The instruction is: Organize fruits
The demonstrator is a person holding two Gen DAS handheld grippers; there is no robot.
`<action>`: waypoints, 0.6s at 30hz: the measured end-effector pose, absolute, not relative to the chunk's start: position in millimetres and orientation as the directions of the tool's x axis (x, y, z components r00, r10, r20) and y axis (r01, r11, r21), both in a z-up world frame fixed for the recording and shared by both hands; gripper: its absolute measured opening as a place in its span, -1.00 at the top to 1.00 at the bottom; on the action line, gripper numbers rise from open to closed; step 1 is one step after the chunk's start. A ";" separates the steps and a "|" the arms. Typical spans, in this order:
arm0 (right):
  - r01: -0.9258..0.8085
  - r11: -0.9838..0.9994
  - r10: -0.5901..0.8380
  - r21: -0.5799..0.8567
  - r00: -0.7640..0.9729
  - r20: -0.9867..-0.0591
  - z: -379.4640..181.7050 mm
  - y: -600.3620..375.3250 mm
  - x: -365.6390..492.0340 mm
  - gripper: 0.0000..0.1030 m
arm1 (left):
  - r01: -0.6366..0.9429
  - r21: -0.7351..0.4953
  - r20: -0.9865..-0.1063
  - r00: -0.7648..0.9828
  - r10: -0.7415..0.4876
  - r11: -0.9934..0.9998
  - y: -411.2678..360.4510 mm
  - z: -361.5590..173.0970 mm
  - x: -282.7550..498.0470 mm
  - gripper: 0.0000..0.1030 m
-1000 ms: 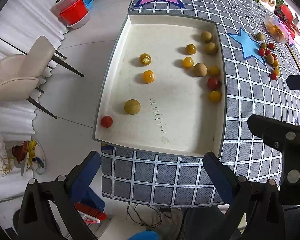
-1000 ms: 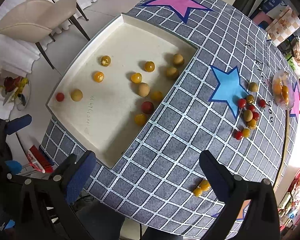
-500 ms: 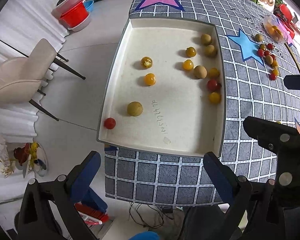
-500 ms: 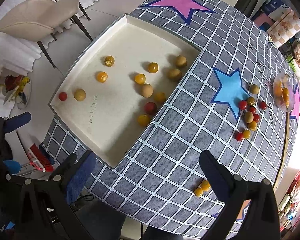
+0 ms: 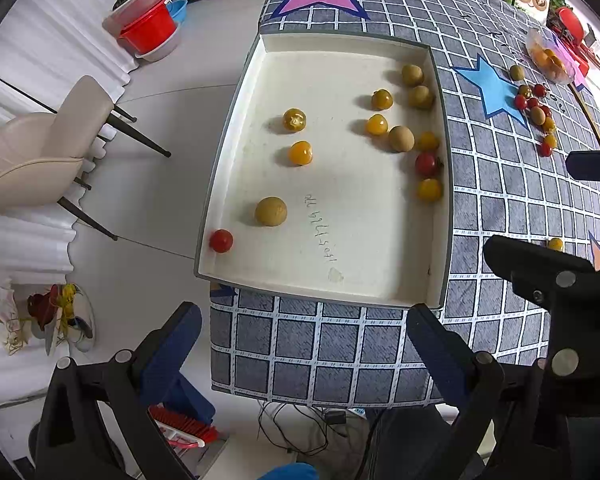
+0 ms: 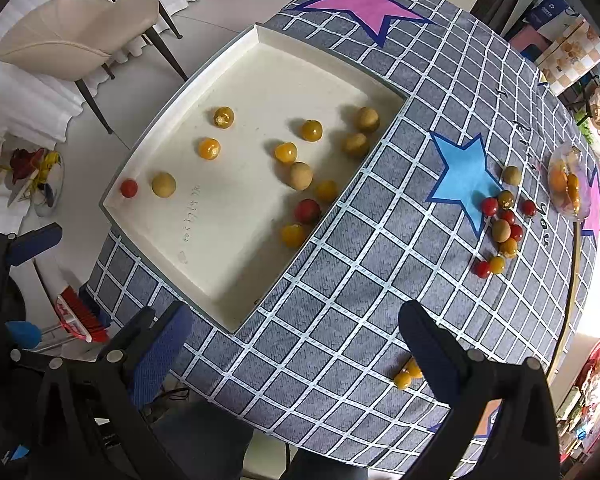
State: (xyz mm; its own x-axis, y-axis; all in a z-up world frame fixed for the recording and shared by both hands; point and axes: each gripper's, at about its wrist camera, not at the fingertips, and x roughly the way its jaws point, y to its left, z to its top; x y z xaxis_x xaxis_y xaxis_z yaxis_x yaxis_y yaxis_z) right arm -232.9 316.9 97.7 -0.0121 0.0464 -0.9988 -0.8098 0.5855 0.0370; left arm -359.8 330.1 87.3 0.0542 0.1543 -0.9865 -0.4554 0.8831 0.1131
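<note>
A cream tray (image 5: 236,128) (image 6: 172,112) lies on the grey checked tablecloth and holds several small fruits: yellow-orange ones, tan round ones and red cherry tomatoes (image 5: 221,241). A cluster of loose fruits (image 6: 502,224) (image 5: 536,110) lies right of the blue star. Two yellow fruits (image 6: 406,376) lie near the table's front edge, beside my right fingers. My left gripper (image 5: 300,336) is open and empty, held above the table's near edge in front of the tray. My right gripper (image 6: 292,332) is open and empty, above the cloth near the tray's front right corner.
A clear plastic bag of orange fruit (image 6: 568,186) lies at the far right. A beige chair (image 5: 40,148) stands on the floor left of the table. Red and clear tubs (image 5: 148,32) sit on the floor. A red brush (image 6: 80,314) lies below the table edge.
Both grippers have drawn back and up slightly, so the tray and table look a little farther away. Both stay open. No fruit has moved.
</note>
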 end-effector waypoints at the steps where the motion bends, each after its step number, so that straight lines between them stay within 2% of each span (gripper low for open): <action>1: -0.810 0.586 0.046 0.037 -0.012 -0.999 97.8 317.0 -233.3 -1.00 | -0.456 0.113 -0.987 0.055 0.154 0.883 330.1 87.4 -360.2 -1.00; 18: -0.809 0.586 0.045 0.039 -0.016 -0.999 96.2 315.4 -236.0 -1.00 | -0.455 0.112 -0.987 0.053 0.153 0.883 328.2 85.0 -362.5 -1.00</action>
State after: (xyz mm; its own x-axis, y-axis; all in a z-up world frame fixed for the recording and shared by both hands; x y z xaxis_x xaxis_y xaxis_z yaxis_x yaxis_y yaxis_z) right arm -236.0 315.4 96.2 -0.0158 0.0452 -0.9989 -0.8095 0.5858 0.0393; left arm -362.5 328.2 85.0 0.0527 0.1526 -0.9869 -0.4549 0.8834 0.1123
